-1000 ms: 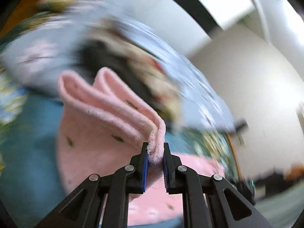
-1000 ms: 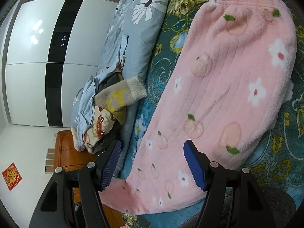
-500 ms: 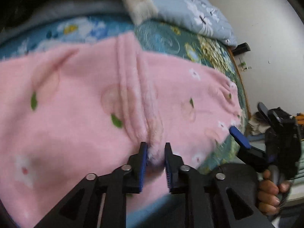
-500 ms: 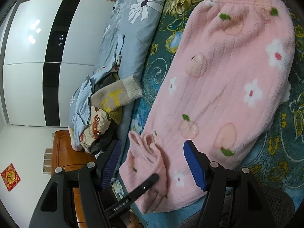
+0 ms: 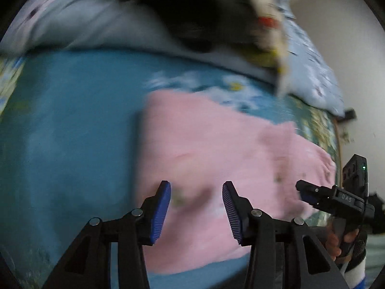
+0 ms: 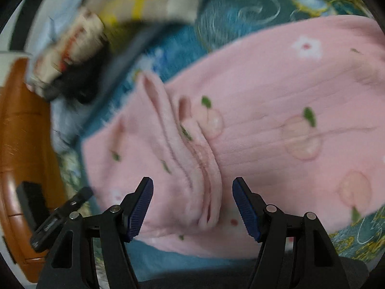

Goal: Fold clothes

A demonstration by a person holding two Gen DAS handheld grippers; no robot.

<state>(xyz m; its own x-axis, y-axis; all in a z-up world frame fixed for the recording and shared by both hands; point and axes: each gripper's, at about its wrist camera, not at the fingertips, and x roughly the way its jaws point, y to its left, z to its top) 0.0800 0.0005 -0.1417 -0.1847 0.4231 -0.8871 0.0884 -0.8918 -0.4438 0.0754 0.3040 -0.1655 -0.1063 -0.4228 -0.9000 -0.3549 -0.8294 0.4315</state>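
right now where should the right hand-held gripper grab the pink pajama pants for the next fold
Probably the bunched ridge of cuffs on the pink pajama pants. It stands up in layers right between the open right hand-held gripper, so come straight forward and pinch across it.

L gripper (image 5: 196,210) now open, off the pink pants (image 5: 216,156); cuff end lies folded over on the garment. R gripper (image 6: 192,209) much closer over the fold ridge.

The pink garment (image 6: 264,110) is fluffy, ribbed fleece lying on a smooth printed cloth bedspread (image 6: 240,12), with a glossy orange wooden headboard (image 6: 21,130) beside it.
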